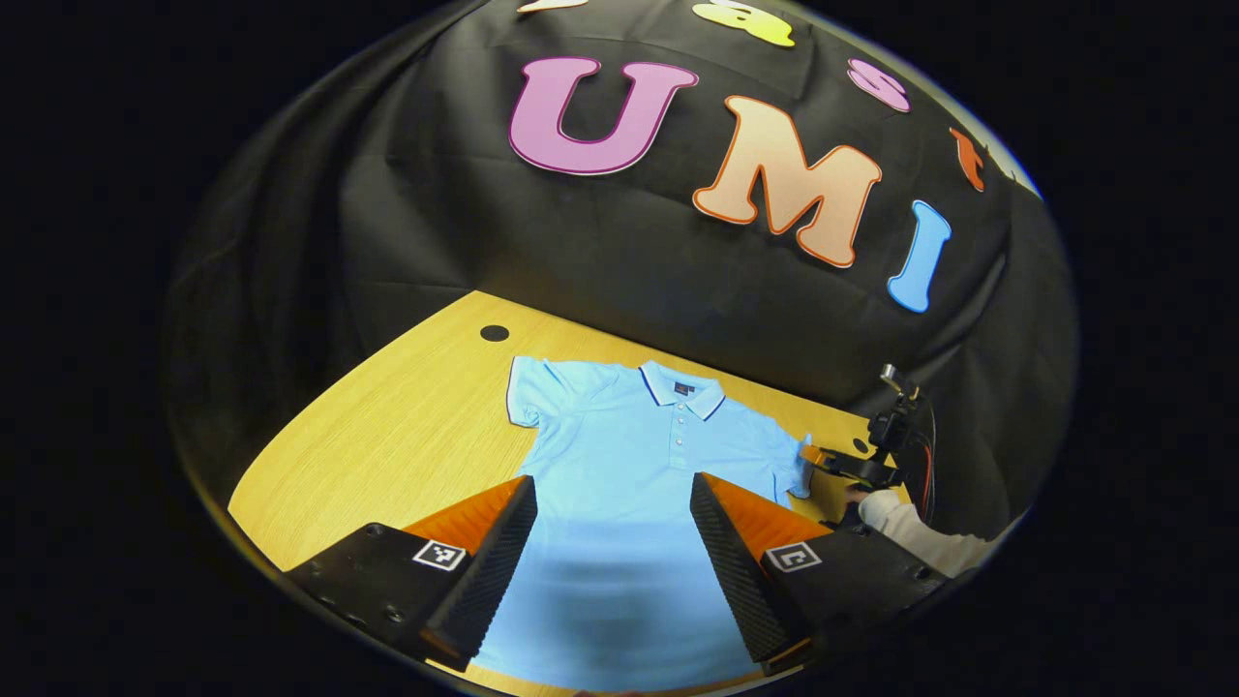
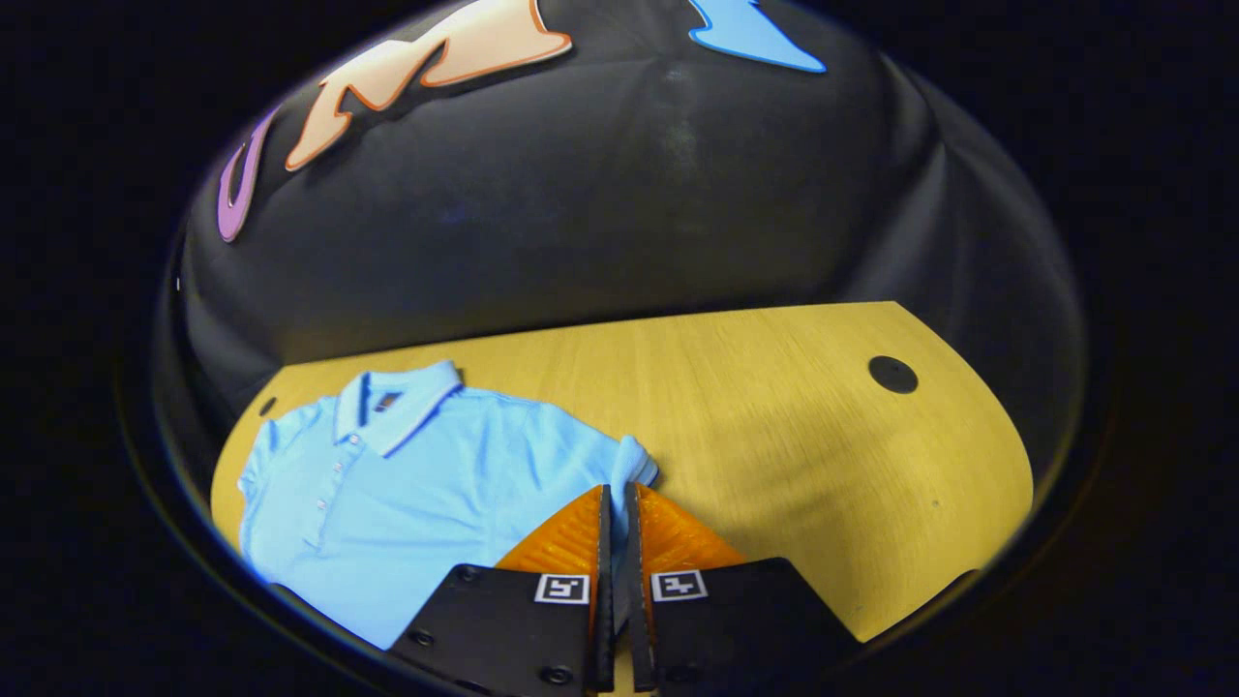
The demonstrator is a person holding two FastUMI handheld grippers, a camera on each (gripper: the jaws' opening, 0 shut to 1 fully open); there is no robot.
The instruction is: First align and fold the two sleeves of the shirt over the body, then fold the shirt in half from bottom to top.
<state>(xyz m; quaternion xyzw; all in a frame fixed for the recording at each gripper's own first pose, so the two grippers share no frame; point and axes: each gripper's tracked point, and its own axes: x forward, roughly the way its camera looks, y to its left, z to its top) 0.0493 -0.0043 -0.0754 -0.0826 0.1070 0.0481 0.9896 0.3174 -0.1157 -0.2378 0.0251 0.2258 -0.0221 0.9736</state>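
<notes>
- The light blue short-sleeved polo shirt (image 1: 619, 465) lies flat, front up, on the yellow wooden table (image 1: 407, 436), collar toward the far edge by the black cloth wall.
- In the left gripper view the hem runs under the picture's bottom rim, so I can't make out the lower edge. The middle of the body between the fingers is blurry too.
- The left gripper (image 1: 612, 503) has its jaws spread wide, hovering over the shirt's body and gripping nothing.
- That same view catches the right gripper (image 1: 823, 463) at the shirt's sleeve near the table's right edge, with a hand in a white sleeve (image 1: 915, 532) behind it.
- The right gripper view shows the right gripper (image 2: 615, 503) nearly clenched, with the blue sleeve end (image 2: 634, 465) pinched between its fingers.
- A round black hole (image 2: 891, 374) sits near the table's far corner.
</notes>
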